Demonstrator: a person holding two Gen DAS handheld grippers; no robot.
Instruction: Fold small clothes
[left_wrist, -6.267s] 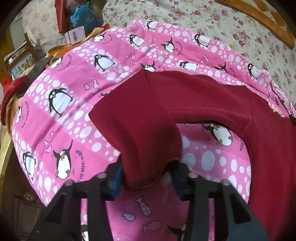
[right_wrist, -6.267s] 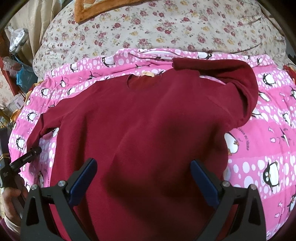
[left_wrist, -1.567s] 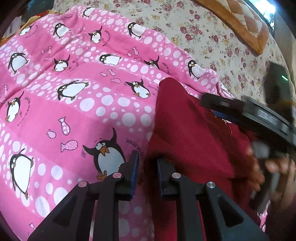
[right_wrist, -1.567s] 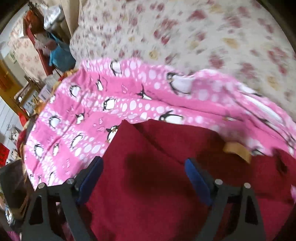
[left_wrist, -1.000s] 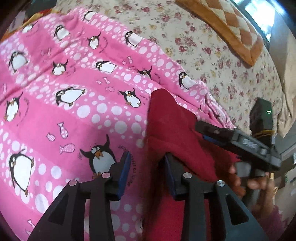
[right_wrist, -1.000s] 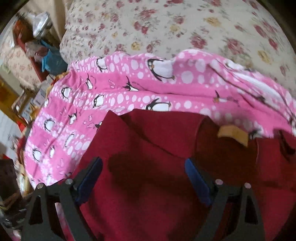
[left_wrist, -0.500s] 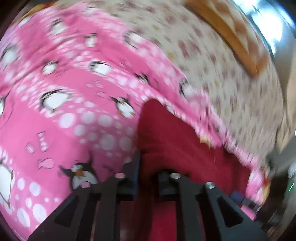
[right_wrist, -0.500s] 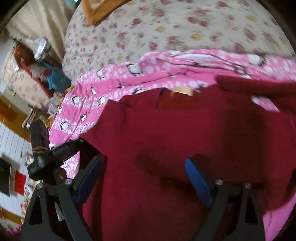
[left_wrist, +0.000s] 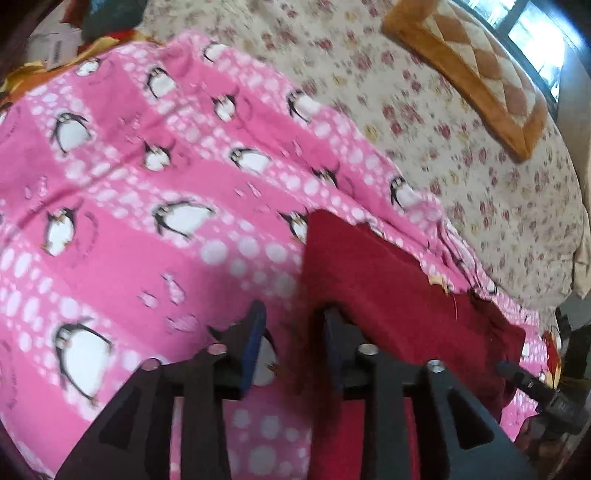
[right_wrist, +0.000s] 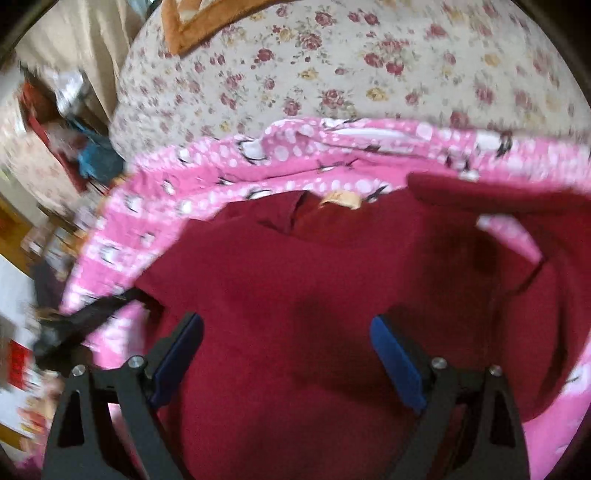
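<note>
A dark red sweater (right_wrist: 314, 314) lies on a pink penguin blanket (left_wrist: 129, 221); its left side is folded in, and a tan neck label (right_wrist: 340, 199) shows at the collar. In the left wrist view the sweater's folded left edge (left_wrist: 369, 280) lies just right of my left gripper (left_wrist: 295, 339), whose jaws stand slightly apart at that edge with nothing clamped. My right gripper (right_wrist: 286, 350) is wide open above the sweater's body. The right sleeve (right_wrist: 517, 199) lies spread toward the right. The left gripper also shows at the left of the right wrist view (right_wrist: 85, 317).
The blanket lies on a floral bedspread (right_wrist: 351, 66). An orange checked cushion (left_wrist: 472, 70) sits at the back. Clutter and furniture stand beyond the bed's left side (right_wrist: 55, 122). The right gripper shows at the far right of the left wrist view (left_wrist: 535, 391).
My left gripper has opened a little and let go of the sweater's folded edge. The right gripper has swung right over the sweater body, still open.
</note>
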